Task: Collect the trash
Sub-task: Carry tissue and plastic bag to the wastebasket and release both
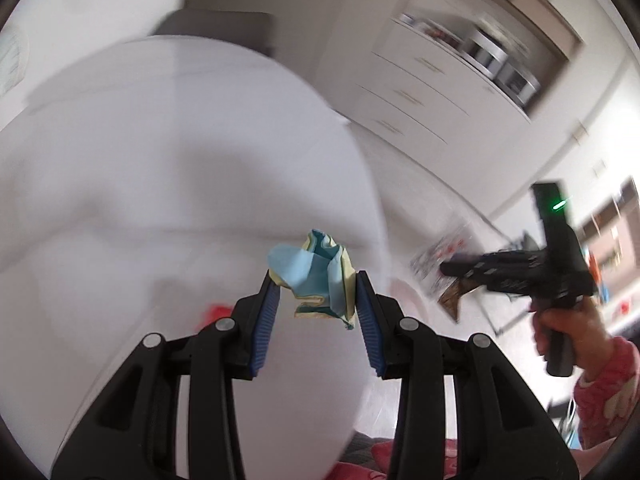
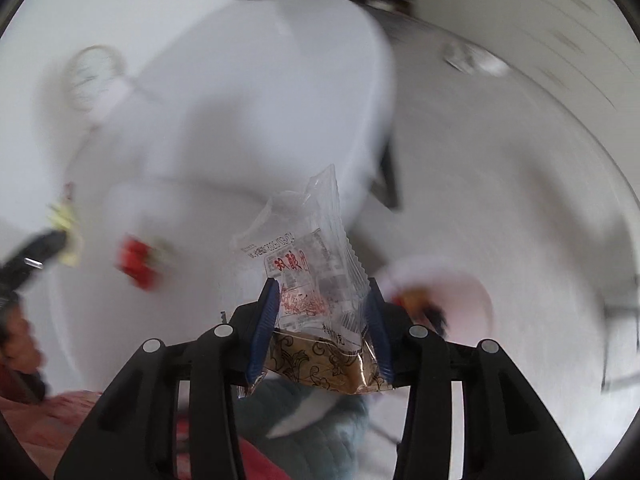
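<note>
My left gripper is shut on a crumpled wad of blue and pale yellow paper, held above the round white table. My right gripper is shut on a clear plastic wrapper with red print and a brown-gold patterned bottom. In the left wrist view the right gripper shows at the right edge, gripped by a hand in a pink sleeve, the wrapper dangling from it. A blurred red piece of trash lies on the table.
A white cabinet with drawers stands beyond the table. A pale pink round container with something dark and orange inside sits low to the right of the table. The left gripper appears at the right wrist view's left edge. Both views are motion-blurred.
</note>
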